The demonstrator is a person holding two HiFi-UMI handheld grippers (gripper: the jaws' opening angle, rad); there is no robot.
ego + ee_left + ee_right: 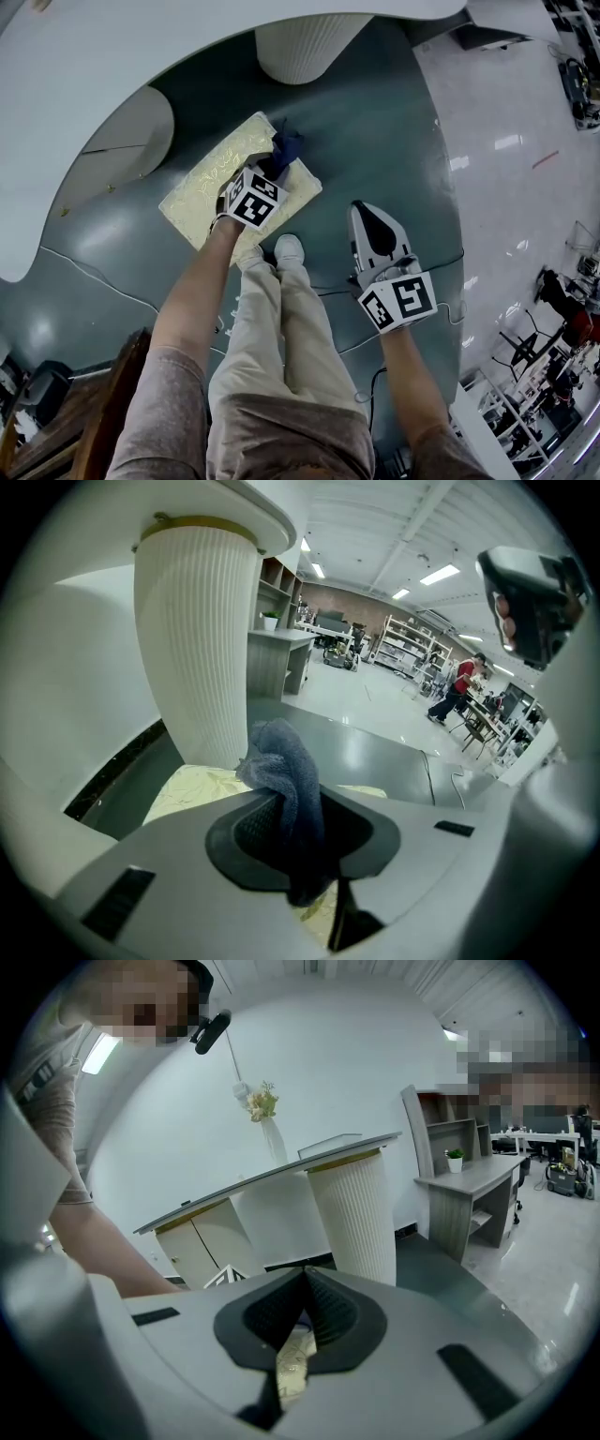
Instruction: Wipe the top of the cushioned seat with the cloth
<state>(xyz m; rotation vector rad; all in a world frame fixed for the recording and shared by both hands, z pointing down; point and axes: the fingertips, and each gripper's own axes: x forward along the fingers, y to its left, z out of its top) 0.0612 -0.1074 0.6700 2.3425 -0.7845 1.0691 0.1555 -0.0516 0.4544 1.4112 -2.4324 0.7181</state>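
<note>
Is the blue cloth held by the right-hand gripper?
No, the cloth is pinched in the left gripper; the right gripper is shut on nothing.

Your left gripper [274, 169] sits forward on an outstretched arm, jaws clamped on the cloth [281, 771]; your right gripper [364, 217] hangs nearer, jaws together, empty.

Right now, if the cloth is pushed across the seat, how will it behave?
Probably floppy: the cloth bunches in folds and hangs limp between the shut jaws. Likely light, as a small pinch holds it. Its fuzzy nap may drag rather than slide on the seat.
</note>
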